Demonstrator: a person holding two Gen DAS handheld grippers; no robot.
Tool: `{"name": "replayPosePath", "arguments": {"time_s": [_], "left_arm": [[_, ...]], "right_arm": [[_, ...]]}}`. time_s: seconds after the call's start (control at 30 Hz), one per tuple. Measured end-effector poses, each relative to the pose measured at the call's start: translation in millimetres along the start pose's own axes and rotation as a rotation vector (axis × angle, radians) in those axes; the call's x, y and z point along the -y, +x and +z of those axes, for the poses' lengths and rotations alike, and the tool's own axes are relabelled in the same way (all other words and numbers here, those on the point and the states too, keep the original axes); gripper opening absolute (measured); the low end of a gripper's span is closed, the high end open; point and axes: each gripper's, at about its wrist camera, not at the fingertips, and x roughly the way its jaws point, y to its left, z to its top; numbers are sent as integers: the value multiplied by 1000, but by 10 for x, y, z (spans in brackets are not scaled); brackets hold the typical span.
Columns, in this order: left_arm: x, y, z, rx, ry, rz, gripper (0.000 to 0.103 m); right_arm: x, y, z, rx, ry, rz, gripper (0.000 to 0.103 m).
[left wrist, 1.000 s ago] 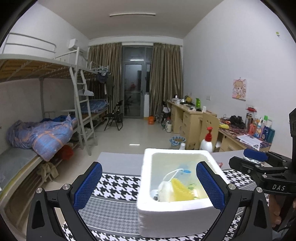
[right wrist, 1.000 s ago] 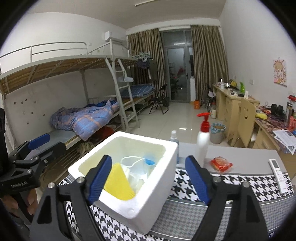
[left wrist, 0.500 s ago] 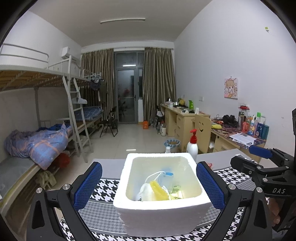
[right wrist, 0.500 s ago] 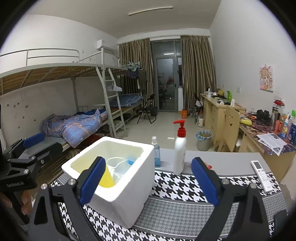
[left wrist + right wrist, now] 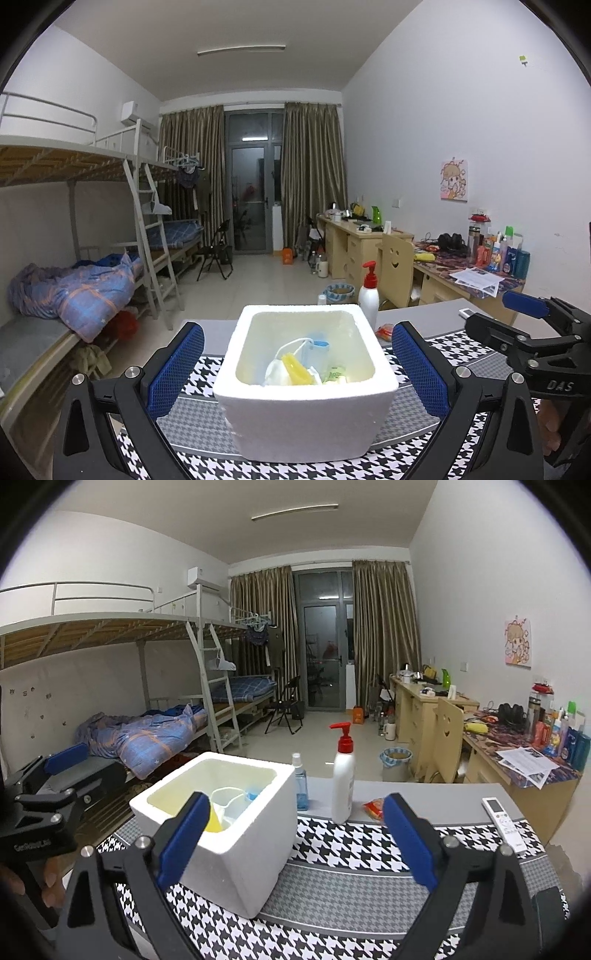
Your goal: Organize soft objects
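Note:
A white foam box [image 5: 306, 398] stands on the houndstooth table mat [image 5: 192, 417]. Inside lie a white face mask [image 5: 282, 371], a yellow soft piece [image 5: 295, 373], a blue item [image 5: 317, 349] and a small green packet [image 5: 334, 374]. My left gripper [image 5: 299, 373] is open and empty, its blue pads [image 5: 177, 369] on either side of the box, pulled back from it. My right gripper [image 5: 295, 845] is open and empty, to the right of the box [image 5: 229, 834]. The right gripper also shows in the left wrist view at the right edge.
A white pump bottle with red top [image 5: 342, 775], a small blue spray bottle [image 5: 300, 782], an orange packet [image 5: 375, 808] and a white remote [image 5: 502, 821] sit behind the mat. Bunk beds stand left, desks right.
Both grippers have drawn back and risen from the box, which now looks smaller and farther. Both stay open.

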Motion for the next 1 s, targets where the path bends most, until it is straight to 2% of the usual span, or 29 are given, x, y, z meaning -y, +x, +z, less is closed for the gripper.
{"name": "replayPosePath", "arguments": {"time_s": [0.13, 0.5, 1.0], "left_arm": [[35, -31, -23, 10, 7, 21, 102], [140, -183, -136, 35, 17, 21, 102], [208, -469, -364, 66, -17, -8, 102]], "right_arm": [[9, -78, -37, 11, 3, -1, 97], [9, -287, -158, 47, -3, 10, 97], [-11, -572, -415, 62, 3, 25, 97]]}}
